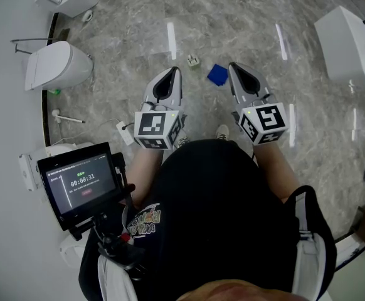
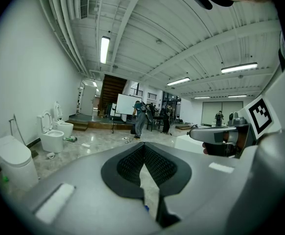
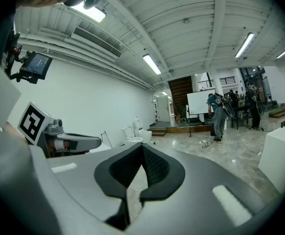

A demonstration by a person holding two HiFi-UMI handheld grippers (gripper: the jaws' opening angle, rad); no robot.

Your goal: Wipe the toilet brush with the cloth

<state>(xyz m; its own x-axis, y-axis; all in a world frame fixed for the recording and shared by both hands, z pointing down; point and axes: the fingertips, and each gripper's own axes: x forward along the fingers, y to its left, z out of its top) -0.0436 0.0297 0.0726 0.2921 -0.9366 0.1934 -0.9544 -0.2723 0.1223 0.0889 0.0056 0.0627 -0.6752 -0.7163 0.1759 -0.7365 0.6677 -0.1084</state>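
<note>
The left claw [image 1: 172, 73] and right claw [image 1: 236, 68] are hanging empty, jaws pressed together. The blue square cloth [image 1: 217, 74] is lying between their tips and the white long-handled toilet brush [image 1: 66, 118] well left of the left claw, so the right claw's jaws probably need parting before lowering.

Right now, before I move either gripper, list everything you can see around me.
cloth: one, blue, on the floor just beyond the gripper tips
toilet brush: one, white, lying on the floor at left, near the wall
toilets: two, white, along the left wall
small object: one, pale, left of the cloth
block with cable: one, white, beside the left gripper
cabinet: one, white, upper right
people: several, mixed clothing, far across the hall
monitor: one, black, on the person's rig, lower left
left gripper: one, grey, jaws shut, empty
right gripper: one, grey, jaws shut, empty
</note>
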